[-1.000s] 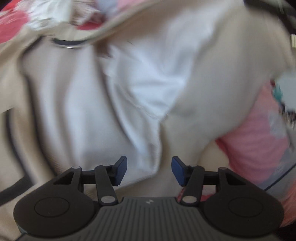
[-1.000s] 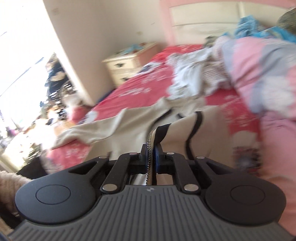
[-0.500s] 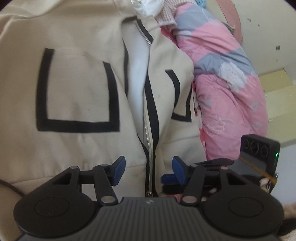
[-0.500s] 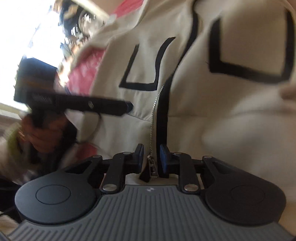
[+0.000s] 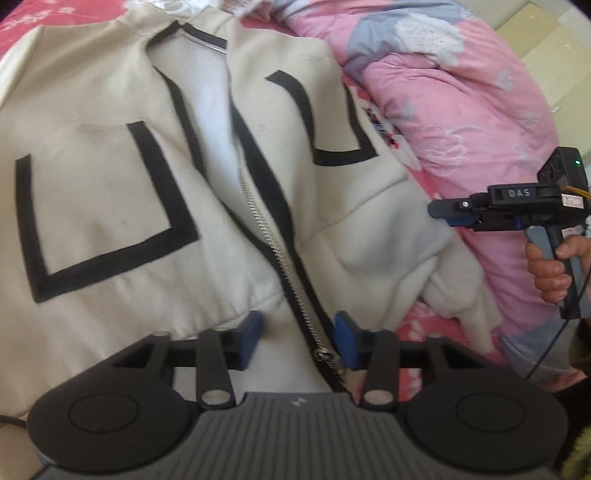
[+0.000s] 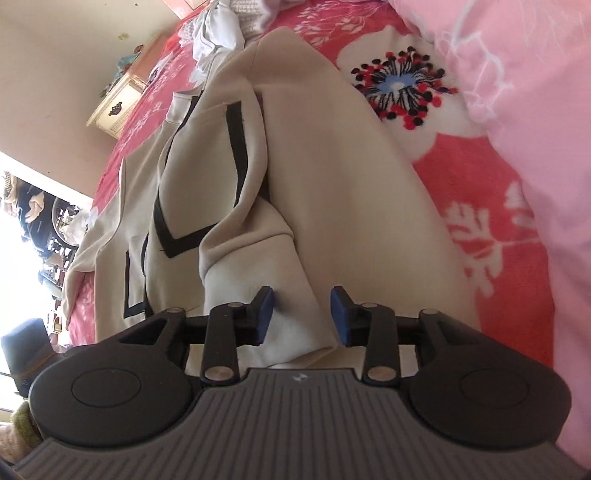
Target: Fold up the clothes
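Jacket: my beige zip jacket (image 5: 110,206) lies front up on the red floral bedsheet (image 6: 480,206), collar toward 12 o'clock, hem at my left claw.
Zipper: the metal zipper (image 5: 280,266) runs from 11 o'clock down to 6 o'clock, its slider low between my left pads.
Left claw: my left gripper (image 5: 297,338) has just been closing; its jaws stand apart around the zipper and hem, the right blue pad just beside the black placket, and I cannot tell that it presses.
Right claw: my right gripper (image 6: 301,315) has just been opening; the 2 pads stand apart over a fold of beige cloth, neither one pinching it.
Right edge: the jacket's side and sleeve (image 5: 454,284) bunch at 3 o'clock, close against the pink quilt (image 5: 461,110).
Open room: bare sheet shows at 1 o'clock from my right claw, between jacket edge and quilt.
Far end: loose clothes (image 6: 221,29) and a nightstand (image 6: 118,107) lie toward 11 o'clock.
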Demonstrator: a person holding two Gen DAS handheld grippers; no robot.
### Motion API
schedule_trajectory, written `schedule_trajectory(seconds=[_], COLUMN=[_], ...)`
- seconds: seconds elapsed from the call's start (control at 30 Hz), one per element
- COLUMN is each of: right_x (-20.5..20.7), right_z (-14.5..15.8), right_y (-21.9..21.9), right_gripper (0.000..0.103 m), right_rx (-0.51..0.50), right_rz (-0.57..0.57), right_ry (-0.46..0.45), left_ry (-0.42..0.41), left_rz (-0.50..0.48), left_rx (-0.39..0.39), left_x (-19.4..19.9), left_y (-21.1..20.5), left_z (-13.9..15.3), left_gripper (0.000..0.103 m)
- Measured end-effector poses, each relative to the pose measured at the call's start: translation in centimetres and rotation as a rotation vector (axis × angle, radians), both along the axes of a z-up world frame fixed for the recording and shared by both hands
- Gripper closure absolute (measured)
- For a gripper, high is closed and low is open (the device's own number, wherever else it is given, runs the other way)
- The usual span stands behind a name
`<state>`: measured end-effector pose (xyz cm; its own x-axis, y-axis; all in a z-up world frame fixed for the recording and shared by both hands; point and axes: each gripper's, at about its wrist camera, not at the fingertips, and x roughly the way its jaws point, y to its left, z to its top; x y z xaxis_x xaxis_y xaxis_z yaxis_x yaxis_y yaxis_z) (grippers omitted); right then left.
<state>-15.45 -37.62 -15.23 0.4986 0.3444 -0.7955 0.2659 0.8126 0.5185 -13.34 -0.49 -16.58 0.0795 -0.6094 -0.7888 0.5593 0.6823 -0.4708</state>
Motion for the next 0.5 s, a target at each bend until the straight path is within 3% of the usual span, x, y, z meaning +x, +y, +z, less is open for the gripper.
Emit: schedule_trajectory(seconds=[0.1, 0.13, 0.17, 0.2, 0.37, 0.43, 0.5], right_x=[0.3, 0.5, 0.6, 0.7, -0.4, -1.1, -1.7], right_z=[-0.8, -0.9, -0.7, -0.5, 5.2, 7.8, 8.5], right_y=[0.1, 0.3, 0.4, 0.6, 1.3, 1.2, 1.0], right_gripper=[0.067, 0.075, 0.093, 0.094, 0.097, 0.097, 0.097], right_rx=[0.046, 0.029, 0.021, 0.013, -0.023, -0.040, -0.114], right_rz=[0.034, 0.047, 0.053, 0.059, 0.173, 0.248, 0.282], right_ry=[0.001, -0.008, -0.017, -0.026, -0.103, -0.096, -0.060], left_ry=[-0.009, -0.007, -0.006, -0.005, 0.069, 0.076, 0.056], left_rz=[0.043, 0.053, 0.067, 0.081, 0.081, 0.063, 0.040], left_rx=[-0.002, -0.007, -0.020, -0.034, -0.075, -0.065, -0.027], left_x=[-0.1, -0.1, -0.1, -0.1, 0.4, 0.1, -0.2], left_y=[0.5, 0.6, 0.8, 0.9, 2.6, 2.8, 2.4], left_z=[0.2, 0.2, 0.4, 0.5, 2.5, 2.8, 2.4], left_gripper=[0.081, 0.084, 0.091, 0.101, 0.101, 0.101, 0.101])
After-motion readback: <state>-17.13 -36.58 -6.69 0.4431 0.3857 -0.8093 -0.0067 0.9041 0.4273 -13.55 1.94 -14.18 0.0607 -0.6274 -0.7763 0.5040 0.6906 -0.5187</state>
